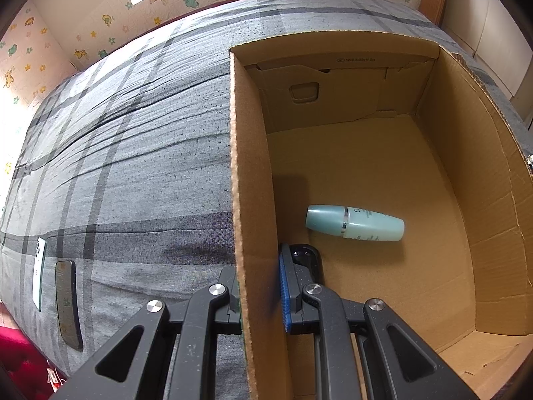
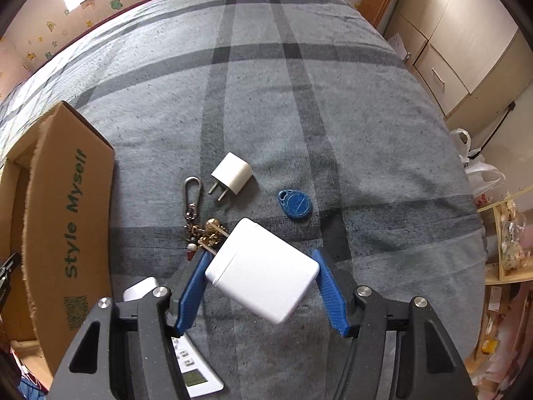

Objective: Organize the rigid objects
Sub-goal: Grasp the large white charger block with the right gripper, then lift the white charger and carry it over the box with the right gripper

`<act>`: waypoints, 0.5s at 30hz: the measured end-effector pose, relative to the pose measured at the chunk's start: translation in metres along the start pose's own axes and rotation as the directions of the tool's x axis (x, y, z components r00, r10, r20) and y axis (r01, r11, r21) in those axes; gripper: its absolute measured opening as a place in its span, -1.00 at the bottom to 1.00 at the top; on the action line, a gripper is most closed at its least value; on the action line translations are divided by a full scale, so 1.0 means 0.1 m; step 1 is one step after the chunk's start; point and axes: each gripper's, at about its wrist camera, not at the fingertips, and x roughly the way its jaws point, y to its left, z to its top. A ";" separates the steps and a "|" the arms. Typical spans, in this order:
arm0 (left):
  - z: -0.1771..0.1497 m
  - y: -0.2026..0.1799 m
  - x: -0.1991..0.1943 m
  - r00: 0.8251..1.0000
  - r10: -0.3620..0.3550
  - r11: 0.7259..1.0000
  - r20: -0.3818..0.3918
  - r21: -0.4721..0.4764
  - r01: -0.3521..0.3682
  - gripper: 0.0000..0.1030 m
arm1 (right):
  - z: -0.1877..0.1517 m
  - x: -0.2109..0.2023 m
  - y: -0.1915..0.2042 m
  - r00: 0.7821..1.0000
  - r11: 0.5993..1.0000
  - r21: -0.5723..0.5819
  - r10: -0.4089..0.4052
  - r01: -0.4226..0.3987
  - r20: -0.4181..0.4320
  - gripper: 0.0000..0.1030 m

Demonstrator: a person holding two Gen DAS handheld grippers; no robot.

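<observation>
The white rectangular plastic charger block [image 2: 263, 273] sits tilted between the blue ribbed pads of the right gripper [image 2: 263, 286], which presses on it from both sides; the block shows clear of the bedcover beneath it. Just beyond it lie a gold-coloured keychain with a silver carabiner clip [image 2: 195, 206], partly hidden behind the block, a small white plug adapter with two metal prongs [image 2: 233, 173], and a blue teardrop-shaped plastic key fob [image 2: 294, 204], each resting apart on the grey plaid bedcover [image 2: 333, 100]. Under the gripper's left linkage a white device with a small display [image 2: 196, 373] is partly visible. To the left stands the brown cardboard box [image 2: 66, 200], its outer flap printed in green lettering.

The left gripper [image 1: 261, 295] is clenched on the near-left wall of the same box [image 1: 240, 200], one finger outside and the blue pad inside. On the box floor lies a pale teal cylindrical bottle with a silver band [image 1: 354, 223], on its side. A dark object [image 1: 304, 256] rests just beyond the inner finger; its identity cannot be determined. Two phones [image 1: 68, 303] lie on the bedcover well left of the box.
</observation>
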 end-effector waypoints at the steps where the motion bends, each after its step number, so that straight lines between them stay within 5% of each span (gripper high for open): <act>1: 0.00 0.01 0.00 1.000 -0.001 1.000 0.000 -0.003 0.001 -0.70 | 0.01 -0.04 0.01 1.000 1.000 -0.003 0.001 -0.001 0.004 0.29; 15: 0.00 0.03 0.02 1.000 -0.005 1.000 -0.001 -0.008 0.005 -0.70 | 0.07 -0.47 0.25 0.999 0.997 -0.076 -0.004 0.008 0.045 0.29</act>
